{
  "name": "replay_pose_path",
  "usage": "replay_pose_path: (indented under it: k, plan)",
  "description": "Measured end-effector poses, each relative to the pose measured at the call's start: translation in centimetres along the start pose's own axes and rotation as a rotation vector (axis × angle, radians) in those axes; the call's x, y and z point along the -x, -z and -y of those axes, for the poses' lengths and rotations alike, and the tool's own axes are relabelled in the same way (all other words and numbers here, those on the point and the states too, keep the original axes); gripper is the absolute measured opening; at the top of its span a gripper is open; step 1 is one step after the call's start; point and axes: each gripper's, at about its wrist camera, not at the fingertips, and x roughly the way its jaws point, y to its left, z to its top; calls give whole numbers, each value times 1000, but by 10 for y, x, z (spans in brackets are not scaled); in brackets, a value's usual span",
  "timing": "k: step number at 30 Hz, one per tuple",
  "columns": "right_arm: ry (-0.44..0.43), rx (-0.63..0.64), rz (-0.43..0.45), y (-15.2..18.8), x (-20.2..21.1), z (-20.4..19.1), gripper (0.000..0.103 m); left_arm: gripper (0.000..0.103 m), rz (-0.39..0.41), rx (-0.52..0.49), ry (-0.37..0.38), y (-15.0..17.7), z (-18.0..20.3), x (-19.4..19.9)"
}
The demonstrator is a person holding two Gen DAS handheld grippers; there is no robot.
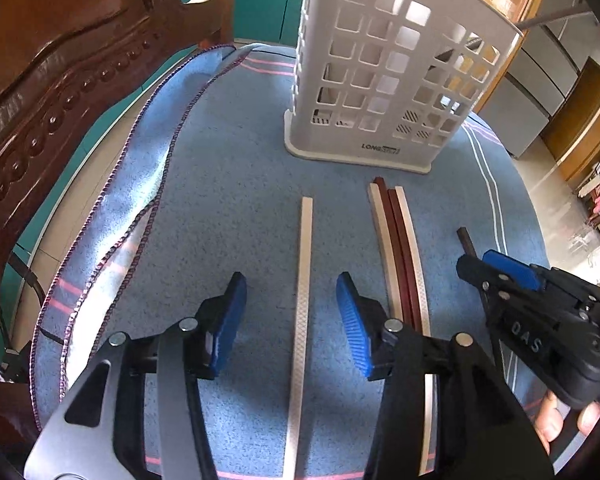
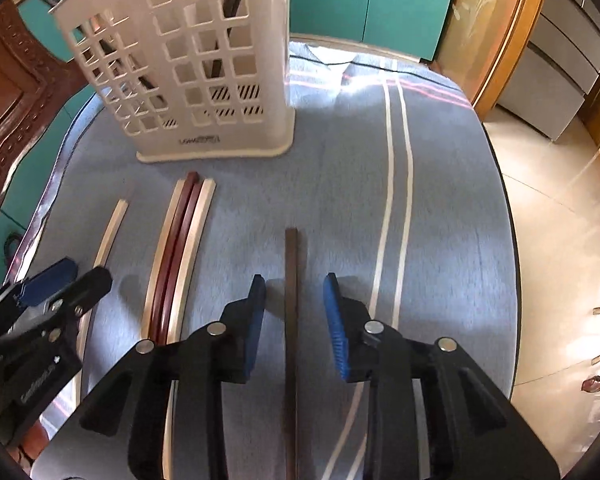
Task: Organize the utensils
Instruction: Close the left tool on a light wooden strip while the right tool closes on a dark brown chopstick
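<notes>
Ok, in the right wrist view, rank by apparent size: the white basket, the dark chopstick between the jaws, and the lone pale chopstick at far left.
1. white basket, clearly largest.
2. dark chopstick, long, but it lies nearest the camera.
3. pale chopstick, smallest showing, though the left gripper partly hides it, so this is unsure.

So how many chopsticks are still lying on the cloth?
6. A pale one lies between the left tongs, four lie bundled together in the middle, and a dark one lies between the right tongs. More may stand in the holder.
</notes>
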Motion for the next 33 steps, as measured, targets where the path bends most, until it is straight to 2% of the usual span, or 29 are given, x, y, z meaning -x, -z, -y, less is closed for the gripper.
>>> replay_pose_path:
  k: [5, 13, 33]
  plan:
    - [31, -9, 4, -10, -6, -4, 30, 50, 16, -4, -29, -9, 3, -8]
    - [60, 13, -13, -3, 3, -19, 30, 50, 49, -67, -135, -18, 13, -21]
    - [43, 6, -31, -9, -2, -11, 30, 49, 36, -76, -139, -15, 19, -18]
